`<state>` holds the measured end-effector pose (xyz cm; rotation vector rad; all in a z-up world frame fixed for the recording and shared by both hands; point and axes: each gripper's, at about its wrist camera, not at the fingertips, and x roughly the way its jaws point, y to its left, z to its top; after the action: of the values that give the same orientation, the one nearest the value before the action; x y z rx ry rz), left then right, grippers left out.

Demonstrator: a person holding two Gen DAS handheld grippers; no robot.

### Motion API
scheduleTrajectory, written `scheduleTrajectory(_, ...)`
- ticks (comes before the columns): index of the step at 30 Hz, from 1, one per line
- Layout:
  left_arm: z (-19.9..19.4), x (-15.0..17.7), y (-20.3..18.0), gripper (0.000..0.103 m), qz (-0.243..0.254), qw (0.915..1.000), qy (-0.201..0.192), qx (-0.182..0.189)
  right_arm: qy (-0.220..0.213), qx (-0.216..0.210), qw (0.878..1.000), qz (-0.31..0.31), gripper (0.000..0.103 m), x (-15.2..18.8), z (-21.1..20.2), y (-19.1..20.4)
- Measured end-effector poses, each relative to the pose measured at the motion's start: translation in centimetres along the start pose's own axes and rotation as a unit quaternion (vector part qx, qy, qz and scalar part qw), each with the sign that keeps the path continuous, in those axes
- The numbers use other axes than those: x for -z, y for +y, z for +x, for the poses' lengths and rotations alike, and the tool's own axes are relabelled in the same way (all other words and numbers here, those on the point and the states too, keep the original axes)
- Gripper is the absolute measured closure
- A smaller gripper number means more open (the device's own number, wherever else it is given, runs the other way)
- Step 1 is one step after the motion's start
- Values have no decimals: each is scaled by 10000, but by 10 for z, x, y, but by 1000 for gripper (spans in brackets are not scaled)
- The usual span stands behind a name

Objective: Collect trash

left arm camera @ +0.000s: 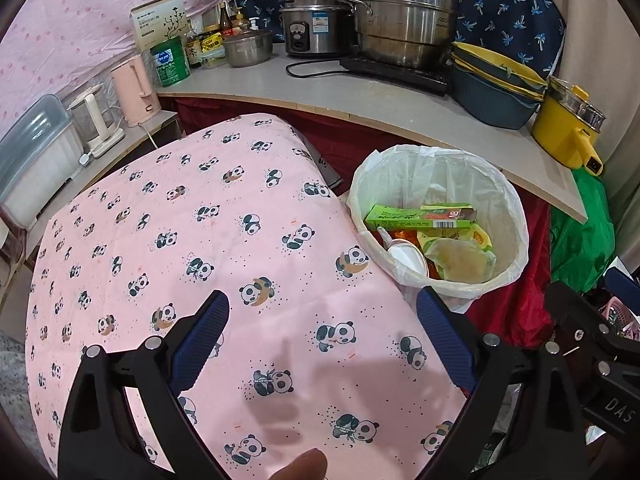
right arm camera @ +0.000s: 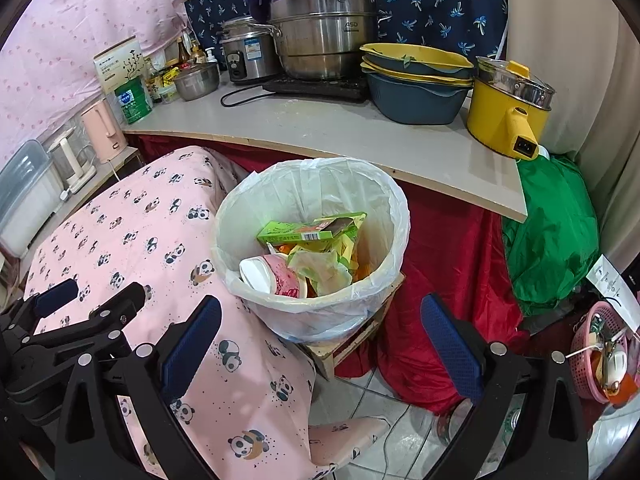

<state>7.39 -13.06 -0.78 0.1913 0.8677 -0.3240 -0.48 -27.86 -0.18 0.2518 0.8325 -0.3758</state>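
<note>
Both sets of fingers are spread wide and carry nothing: your left gripper (left arm camera: 322,312) hangs over the panda tablecloth (left arm camera: 224,248), your right gripper (right arm camera: 320,316) before the lined trash bin (right arm camera: 394,216). Its green carton (right arm camera: 304,232) and paper cup (right arm camera: 272,276) lie inside, so collecting looks finished. Next, scan for leftovers; the countertop (right arm camera: 320,128) overhangs the bin's far rim.

Home kitchen corner: steamer pot (right arm camera: 324,28), rice cooker (left arm camera: 314,20), kettle (left arm camera: 134,88).

bin (right arm camera: 256,312) right of table (left arm camera: 200,240) | trash (right arm camera: 312,236) in bin | shelf (right arm camera: 320,128) behind bin
</note>
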Motion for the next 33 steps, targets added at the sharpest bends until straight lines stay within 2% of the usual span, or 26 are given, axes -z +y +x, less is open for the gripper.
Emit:
scheduleTrajectory(16, 21, 12, 4, 13, -65, 9997, 206, -142, 224, 110, 9997, -35, 7, 11, 23, -4)
scheduleTrajectory(33, 27, 18, 12, 13, -151, 9994, 96, -303, 172, 88, 9997, -157, 7, 15, 29, 7)
